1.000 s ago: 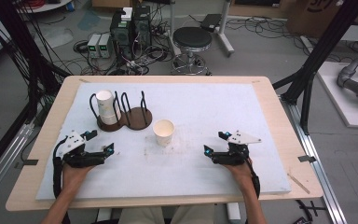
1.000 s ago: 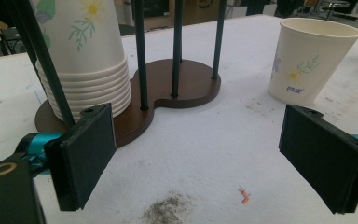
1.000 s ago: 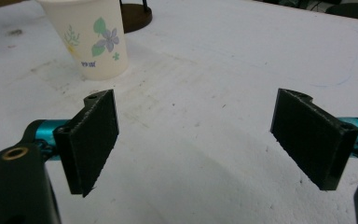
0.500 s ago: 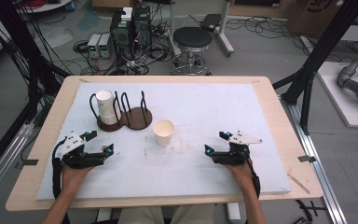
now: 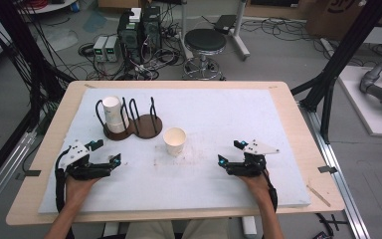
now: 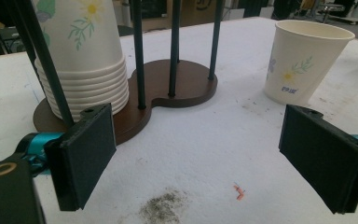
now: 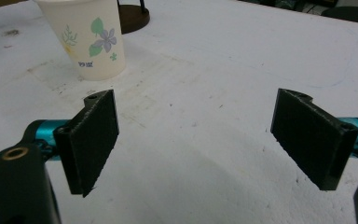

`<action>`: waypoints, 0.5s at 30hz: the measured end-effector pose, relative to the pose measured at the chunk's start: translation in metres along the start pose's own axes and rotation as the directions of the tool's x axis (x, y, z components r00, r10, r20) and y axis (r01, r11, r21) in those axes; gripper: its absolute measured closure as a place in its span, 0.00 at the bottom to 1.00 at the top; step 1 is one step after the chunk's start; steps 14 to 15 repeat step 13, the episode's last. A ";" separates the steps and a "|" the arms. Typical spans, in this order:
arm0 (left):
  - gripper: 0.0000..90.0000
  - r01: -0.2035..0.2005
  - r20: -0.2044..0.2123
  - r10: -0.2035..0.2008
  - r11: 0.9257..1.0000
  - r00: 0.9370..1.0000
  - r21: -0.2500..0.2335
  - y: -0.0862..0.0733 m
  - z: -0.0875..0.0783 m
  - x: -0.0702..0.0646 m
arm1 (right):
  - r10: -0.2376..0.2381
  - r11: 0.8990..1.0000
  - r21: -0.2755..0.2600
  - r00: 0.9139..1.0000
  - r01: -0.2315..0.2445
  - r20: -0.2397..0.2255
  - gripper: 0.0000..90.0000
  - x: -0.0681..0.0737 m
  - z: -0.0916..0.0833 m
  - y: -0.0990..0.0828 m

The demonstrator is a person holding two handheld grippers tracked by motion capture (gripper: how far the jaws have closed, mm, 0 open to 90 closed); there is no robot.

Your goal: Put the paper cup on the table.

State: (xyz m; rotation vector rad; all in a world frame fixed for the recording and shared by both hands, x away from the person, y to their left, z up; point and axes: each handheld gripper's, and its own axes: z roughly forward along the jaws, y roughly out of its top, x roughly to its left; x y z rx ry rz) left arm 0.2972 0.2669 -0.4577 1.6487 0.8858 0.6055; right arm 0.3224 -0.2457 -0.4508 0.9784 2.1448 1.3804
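A single paper cup (image 5: 174,141) with a flower print stands upright near the middle of the white mat (image 5: 219,114). It shows at the upper right in the left gripper view (image 6: 306,60) and at the upper left in the right gripper view (image 7: 89,37). A stack of the same cups (image 5: 113,114) sits upside down in one bay of a dark wooden holder (image 5: 134,127) with black wire loops; the other bay (image 6: 179,84) holds nothing. My left gripper (image 5: 107,153) rests open at the front left, short of the holder. My right gripper (image 5: 230,152) rests open at the front right, with nothing between its jaws.
The mat lies on a wooden table (image 5: 298,124). Black frame posts (image 5: 338,69) stand at the table's right and left sides. Behind the far edge are a stool (image 5: 205,45), electronics boxes (image 5: 139,30) and cables on the floor. A dark smudge (image 6: 163,210) marks the mat near the left gripper.
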 end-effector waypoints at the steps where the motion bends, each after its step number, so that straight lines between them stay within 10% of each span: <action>1: 0.12 0.000 -0.001 0.000 1.000 1.000 0.000 0.000 0.000 0.000 | 0.000 1.000 0.003 1.000 0.000 0.002 0.17 0.000 0.000 0.000; 15: 0.12 -0.015 -0.003 0.015 1.000 1.000 0.006 0.000 0.000 -0.001 | -0.011 1.000 -0.007 1.000 0.011 0.004 0.17 0.000 -0.001 0.000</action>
